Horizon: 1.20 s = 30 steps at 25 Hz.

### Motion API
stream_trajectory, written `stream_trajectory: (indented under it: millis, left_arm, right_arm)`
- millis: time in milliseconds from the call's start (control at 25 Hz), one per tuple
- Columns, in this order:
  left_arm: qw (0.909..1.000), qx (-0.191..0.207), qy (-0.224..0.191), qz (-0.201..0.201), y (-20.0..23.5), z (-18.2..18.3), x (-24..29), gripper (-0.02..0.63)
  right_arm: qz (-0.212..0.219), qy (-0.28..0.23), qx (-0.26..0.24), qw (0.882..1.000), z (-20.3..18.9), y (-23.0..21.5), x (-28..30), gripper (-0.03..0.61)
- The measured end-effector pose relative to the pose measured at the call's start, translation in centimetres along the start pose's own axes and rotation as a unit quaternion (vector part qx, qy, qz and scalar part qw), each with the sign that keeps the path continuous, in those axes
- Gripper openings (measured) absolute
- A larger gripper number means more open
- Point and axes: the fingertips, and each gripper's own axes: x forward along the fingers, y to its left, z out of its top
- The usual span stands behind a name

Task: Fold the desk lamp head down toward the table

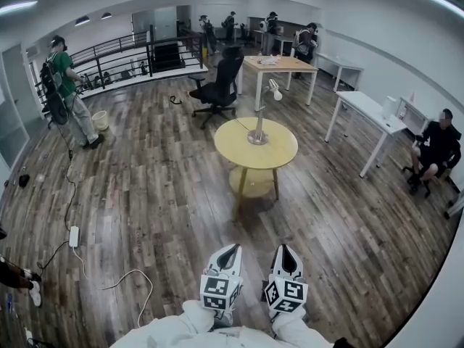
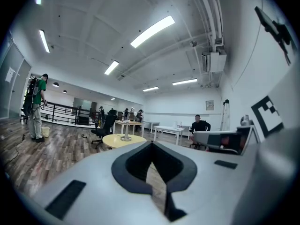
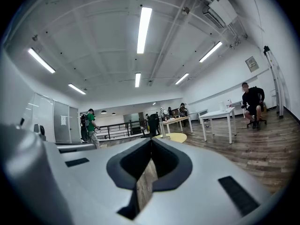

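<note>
The desk lamp (image 1: 258,122) stands upright on a round yellow table (image 1: 279,151) in the middle of the room, its white head (image 1: 274,89) raised at the top of the stem. Both grippers are held close to my body, far short of the table. In the head view the left gripper (image 1: 232,247) and the right gripper (image 1: 284,247) sit side by side, pointing toward the table. Each has its jaws together with nothing between them. The left gripper view shows the lamp (image 2: 126,128) far off beyond the left gripper (image 2: 151,143). Past the right gripper (image 3: 151,139) the table (image 3: 176,137) looks small.
A black office chair (image 1: 217,85) and a wooden desk (image 1: 279,64) stand behind the round table. White desks (image 1: 370,107) line the right wall, where a person (image 1: 435,147) sits. Another person in green (image 1: 69,93) stands far left. A cable with a power strip (image 1: 73,236) lies on the floor at left.
</note>
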Motion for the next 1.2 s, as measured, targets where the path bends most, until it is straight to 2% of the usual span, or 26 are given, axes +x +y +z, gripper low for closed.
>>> stream_trajectory:
  millis: [640, 1200]
  left_arm:
    - [0.9999, 0.006, -0.007, -0.012, 10.3, 3.0, 14.8, -0.003]
    - [0.9998, -0.015, -0.003, -0.011, 15.3, 4.5, 22.2, -0.002]
  right_arm:
    - [0.000, -0.010, -0.004, 1.000, 1.4, 0.5, 18.2, 0.011]
    - [-0.022, 0.002, -0.004, 1.000, 1.8, -0.7, 26.0, 0.011]
